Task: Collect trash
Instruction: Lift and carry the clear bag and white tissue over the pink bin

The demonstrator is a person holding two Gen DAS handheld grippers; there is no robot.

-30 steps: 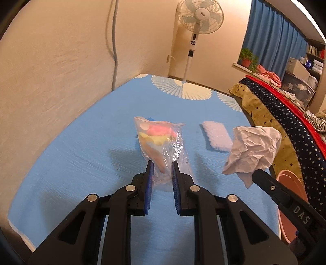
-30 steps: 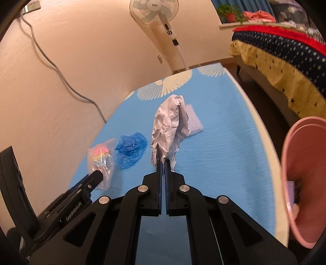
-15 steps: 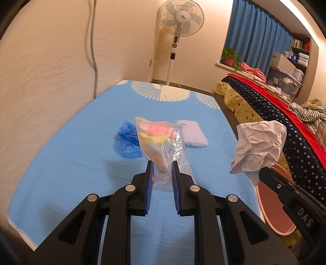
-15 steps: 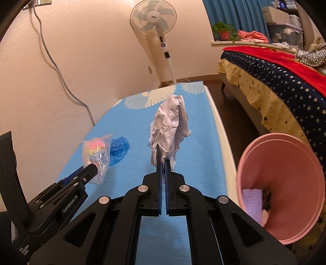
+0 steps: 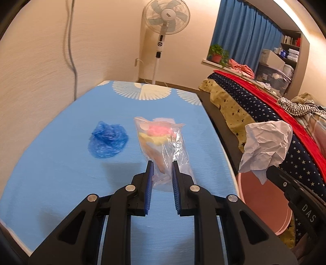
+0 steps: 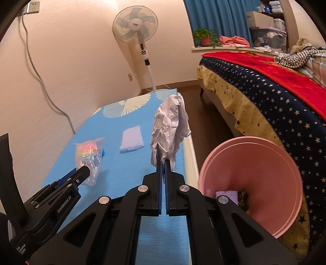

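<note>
A white pedestal fan [image 5: 166, 15] stands far ahead of the tongs, against the cream wall. To their right lies a bed under a navy star-patterned blanket [image 6: 264, 97]; beyond it, blue curtains [image 5: 244, 34].

pink bin [image 6: 285, 163], white crumpled paper [image 6: 170, 126], blue star-patterned bedspread [image 6: 264, 97]

Light: warm, dim indoor glow.
Shadows: soft, on the table [image 5: 61, 173].
Blur: slight smear on the wall cable [image 5: 70, 46].
Edges: strong fisheye bending, black corners.
</note>
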